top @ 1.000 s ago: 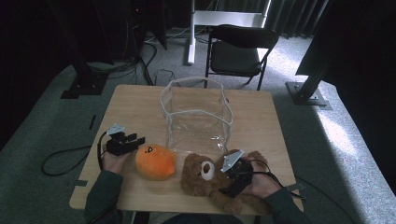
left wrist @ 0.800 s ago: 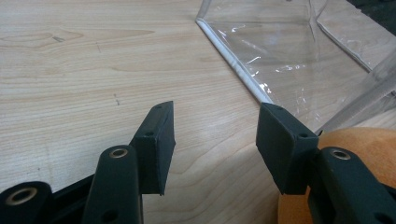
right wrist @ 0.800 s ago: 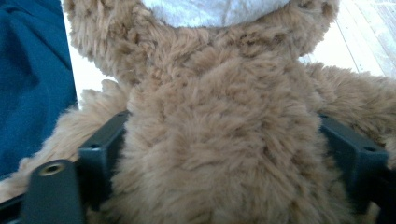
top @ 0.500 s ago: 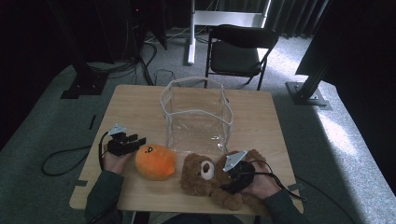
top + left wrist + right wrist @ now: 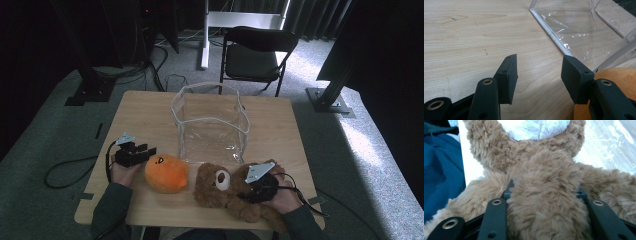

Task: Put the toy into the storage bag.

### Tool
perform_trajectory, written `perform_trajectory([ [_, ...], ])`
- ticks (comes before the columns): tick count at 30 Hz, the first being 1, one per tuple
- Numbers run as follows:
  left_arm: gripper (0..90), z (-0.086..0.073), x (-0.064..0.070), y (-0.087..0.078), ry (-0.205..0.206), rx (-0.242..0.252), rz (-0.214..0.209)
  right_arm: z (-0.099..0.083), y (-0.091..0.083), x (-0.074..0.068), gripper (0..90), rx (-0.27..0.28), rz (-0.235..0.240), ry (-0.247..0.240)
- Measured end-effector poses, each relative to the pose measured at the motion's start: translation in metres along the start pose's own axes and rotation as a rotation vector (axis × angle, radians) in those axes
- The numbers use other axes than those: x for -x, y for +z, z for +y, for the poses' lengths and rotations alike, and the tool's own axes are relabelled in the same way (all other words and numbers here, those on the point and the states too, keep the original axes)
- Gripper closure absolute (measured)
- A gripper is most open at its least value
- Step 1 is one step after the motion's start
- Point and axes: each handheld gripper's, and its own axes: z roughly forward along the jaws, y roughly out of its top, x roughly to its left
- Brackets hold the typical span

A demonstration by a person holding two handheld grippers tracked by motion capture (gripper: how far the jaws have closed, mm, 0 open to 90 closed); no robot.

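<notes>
A brown teddy bear lies at the table's front right edge. My right gripper sits on its body, and in the right gripper view the jaws of the right gripper press into the bear's fur from both sides. An orange round plush lies left of the bear. Just to its left my left gripper stands open above the wood. In the left gripper view the left gripper holds nothing, and the orange plush touches its right jaw.
A clear plastic bag-like box stands open-topped in the middle of the wooden table, behind both toys; its edge lies just ahead of the left gripper. A black folding chair stands beyond the table. Cables trail off the left side.
My right gripper has settled a little further onto the bear's body. The left gripper and the orange plush stay where they were.
</notes>
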Motion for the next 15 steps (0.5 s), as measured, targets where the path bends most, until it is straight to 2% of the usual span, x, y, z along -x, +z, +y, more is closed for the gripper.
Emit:
perform_trajectory([
  [3,47.8,0.0,0.0,0.0,0.001,-0.003,-0.001,-0.002,-0.003,0.0,56.2,0.028,-0.014,0.014],
  [8,47.8,0.0,0.0,0.0,0.001,-0.003,0.0,-0.005,-0.008,0.002,56.1,0.055,-0.008,0.032],
  [15,47.8,0.0,0.0,0.001,0.0,-0.001,-0.002,-0.01,-0.013,0.005,56.1,0.119,0.0,0.068],
])
